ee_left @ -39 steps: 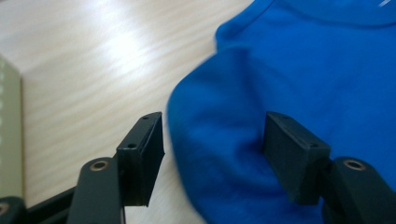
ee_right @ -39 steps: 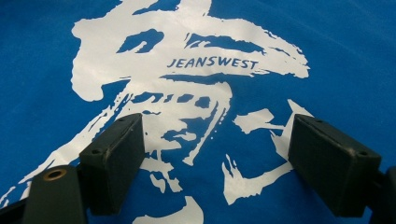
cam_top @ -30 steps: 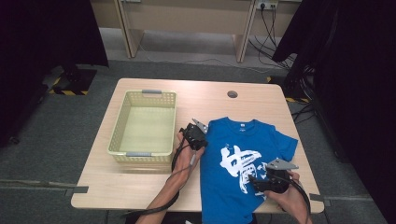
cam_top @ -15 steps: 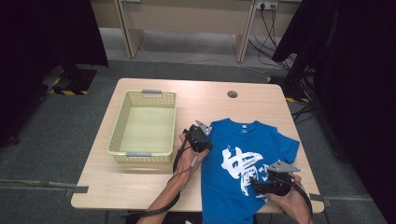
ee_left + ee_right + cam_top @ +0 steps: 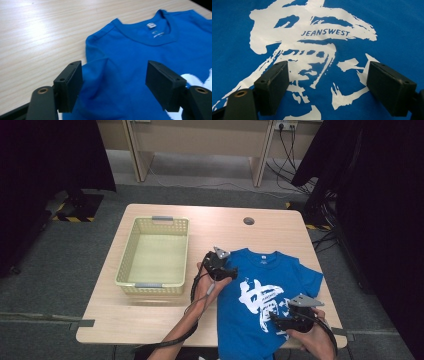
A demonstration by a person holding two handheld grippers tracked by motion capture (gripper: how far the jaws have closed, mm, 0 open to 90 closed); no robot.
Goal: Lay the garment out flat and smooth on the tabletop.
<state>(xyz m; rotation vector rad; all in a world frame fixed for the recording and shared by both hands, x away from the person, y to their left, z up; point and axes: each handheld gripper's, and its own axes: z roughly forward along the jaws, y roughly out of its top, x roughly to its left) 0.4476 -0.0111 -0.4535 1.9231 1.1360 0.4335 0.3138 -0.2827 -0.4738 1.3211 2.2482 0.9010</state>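
Blue t-shirt (image 5: pixel 270 295) lies flat on the table's (image 5: pixel 150 320) right side, and since the left gripper (image 5: pixel 113 80) has just been opening its fingers over the folded-in sleeve (image 5: pixel 97 72) while the right gripper (image 5: pixel 327 87) hovers released too, I'd pinch low and grab both layers.

A blue T-shirt (image 5: pixel 270 295) with a white print lies flat on the right half of the wooden table (image 5: pixel 150 320). The left gripper (image 5: pixel 220 265) rests at its left shoulder, the right gripper (image 5: pixel 290 315) over its near right part. A yellow basket (image 5: pixel 125 275) sits left.
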